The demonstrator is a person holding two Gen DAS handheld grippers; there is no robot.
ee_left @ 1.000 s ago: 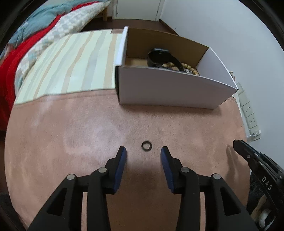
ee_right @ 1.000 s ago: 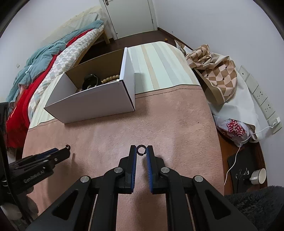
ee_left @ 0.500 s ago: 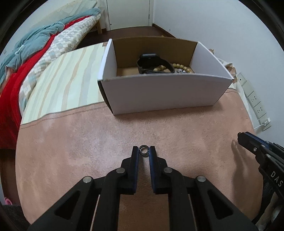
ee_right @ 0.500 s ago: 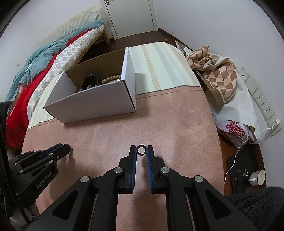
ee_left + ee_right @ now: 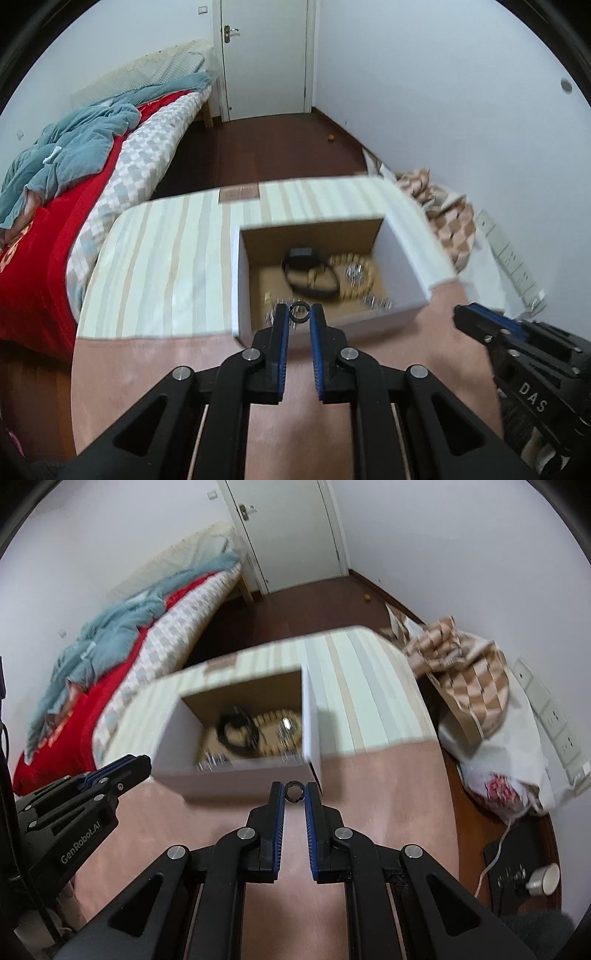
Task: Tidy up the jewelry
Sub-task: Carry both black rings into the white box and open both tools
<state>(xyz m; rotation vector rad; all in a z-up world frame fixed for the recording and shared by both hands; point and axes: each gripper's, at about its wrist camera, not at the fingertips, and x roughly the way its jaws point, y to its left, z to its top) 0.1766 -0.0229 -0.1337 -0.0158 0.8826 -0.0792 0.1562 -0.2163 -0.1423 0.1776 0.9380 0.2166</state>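
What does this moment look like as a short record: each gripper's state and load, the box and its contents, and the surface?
left gripper: shut on a small dark ring, held at the fingertips above the box's near edge
right gripper: shut on a second ring, just short of the box
box: white outside, brown inside, open top
contents: black watch, bead bracelet, shiny pieces too blurred to name
surface: pink blanket
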